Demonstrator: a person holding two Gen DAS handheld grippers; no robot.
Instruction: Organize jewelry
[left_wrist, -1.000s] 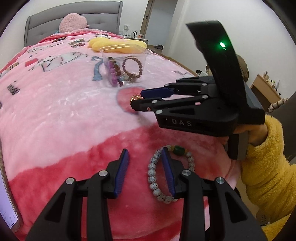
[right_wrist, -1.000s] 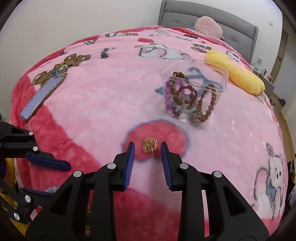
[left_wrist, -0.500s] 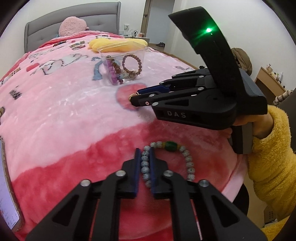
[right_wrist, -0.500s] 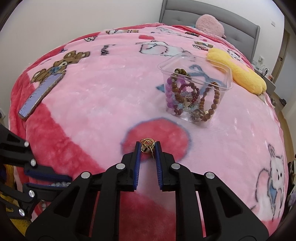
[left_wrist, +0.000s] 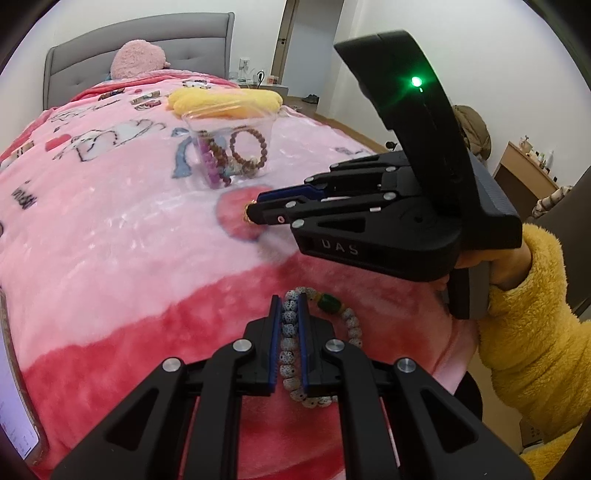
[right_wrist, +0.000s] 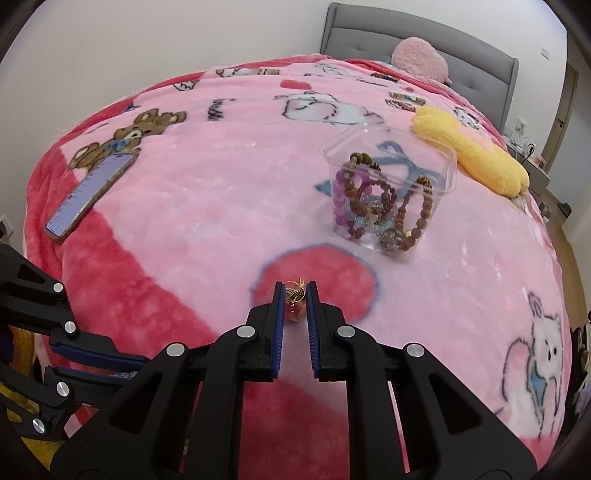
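My left gripper (left_wrist: 289, 302) is shut on a white speckled bead bracelet (left_wrist: 314, 345) with a green bead, on the red edge of the pink blanket. My right gripper (right_wrist: 295, 290) is shut on a small gold wire ornament (right_wrist: 295, 291) over the red circle on the blanket; it also shows in the left wrist view (left_wrist: 255, 215), above and beyond the bracelet. A clear plastic box (right_wrist: 388, 192) with several bead bracelets stands beyond the red circle, and shows in the left wrist view (left_wrist: 231, 147) too.
A phone (right_wrist: 88, 194) lies at the left of the bed. A yellow plush toy (right_wrist: 469, 155) lies behind the box and a pink plush (right_wrist: 419, 59) sits by the grey headboard. The left gripper's fingers (right_wrist: 92, 354) show at the lower left of the right wrist view.
Both grippers went from open to shut: the left closed on the white bracelet, the right on the gold ornament. Both have moved forward a little.
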